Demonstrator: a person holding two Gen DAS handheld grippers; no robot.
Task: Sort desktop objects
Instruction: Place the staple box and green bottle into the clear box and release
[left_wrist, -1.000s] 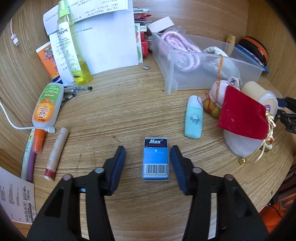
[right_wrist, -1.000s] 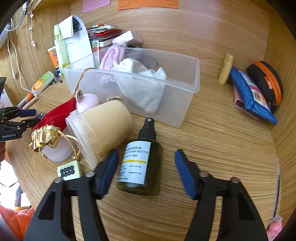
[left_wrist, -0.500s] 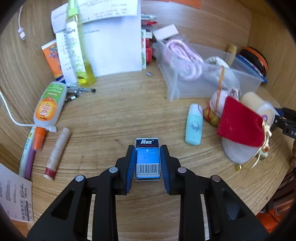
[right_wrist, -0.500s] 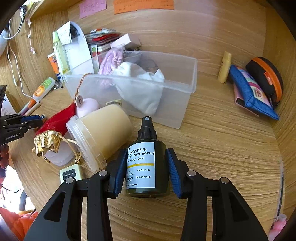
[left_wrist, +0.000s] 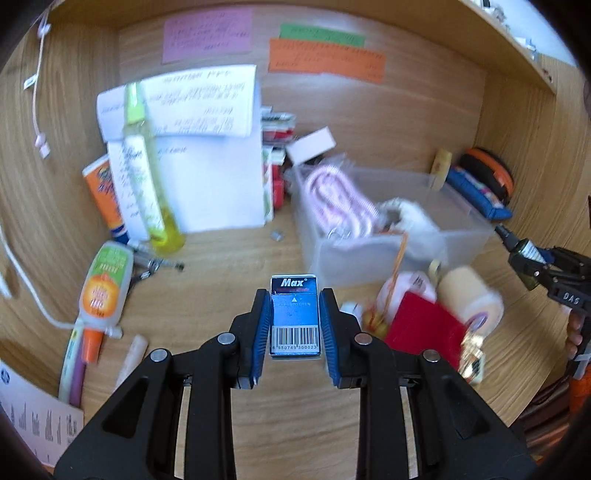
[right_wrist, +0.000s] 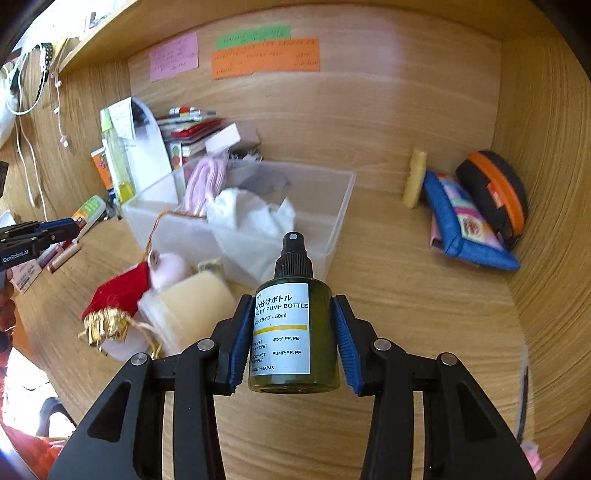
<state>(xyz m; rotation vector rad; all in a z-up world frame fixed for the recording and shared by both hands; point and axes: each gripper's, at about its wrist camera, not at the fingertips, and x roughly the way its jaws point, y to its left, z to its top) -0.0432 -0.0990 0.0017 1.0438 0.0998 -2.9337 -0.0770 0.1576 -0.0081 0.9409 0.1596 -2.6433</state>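
In the left wrist view, the left tool (left_wrist: 294, 325) is closed on the small blue box with "Max" label and barcode (left_wrist: 294, 317), with both blue pads pressed on its long sides; the box seems lifted above the wooden worktop (left_wrist: 229, 280); behind it the clear plastic bin (left_wrist: 388, 236) already contains a pink-white coiled cord (left_wrist: 338, 199) and something white; many things are not yet sorted: an orange-green flat bottle (left_wrist: 105, 291), a tall yellow-green bottle (left_wrist: 147, 181), a red velvet pouch (left_wrist: 421, 332), a cream round jar (left_wrist: 469, 299).

In the right wrist view, the right tool (right_wrist: 291, 341) is closed on the dark green pump bottle with white label (right_wrist: 291, 321), held by its body, the black cap pointing away from the camera, toward the bin (right_wrist: 332, 206); a blue fabric pouch (right_wrist: 465, 225) and a black-orange case (right_wrist: 495, 195) lie at the right.

I judge the sorting is only at an early stage; two things are in hand but not placed, and most of the clutter remains.
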